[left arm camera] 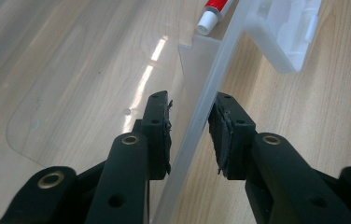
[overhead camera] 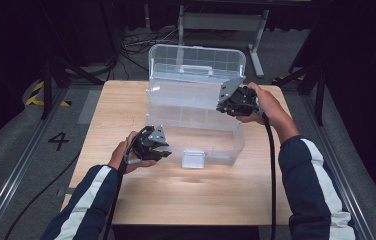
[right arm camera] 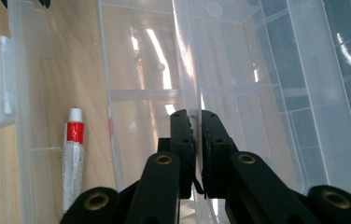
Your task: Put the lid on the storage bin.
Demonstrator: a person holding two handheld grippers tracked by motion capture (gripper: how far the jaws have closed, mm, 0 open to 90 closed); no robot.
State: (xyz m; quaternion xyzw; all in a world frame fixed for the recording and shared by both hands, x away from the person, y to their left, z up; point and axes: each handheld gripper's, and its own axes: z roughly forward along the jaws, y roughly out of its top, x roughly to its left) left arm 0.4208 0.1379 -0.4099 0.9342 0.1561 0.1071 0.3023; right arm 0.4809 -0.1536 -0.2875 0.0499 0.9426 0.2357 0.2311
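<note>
A clear plastic box stands open on the wooden table, its lid upright behind. My left gripper is at the box's front left. It is open, one jaw on each side of the front wall, with a gap at the inner pad. My right gripper is over the box's right end, shut on the thin edge of a clear divided tray held above the box. That edge runs between the jaws. A red and white tube lies on the box floor; its cap end lies near the front wall.
The box's white latch hangs on the front wall, with its flap just past my left gripper. Bare wood runs from the box to the table's near edge. Cables and a metal stand are on the dark floor behind.
</note>
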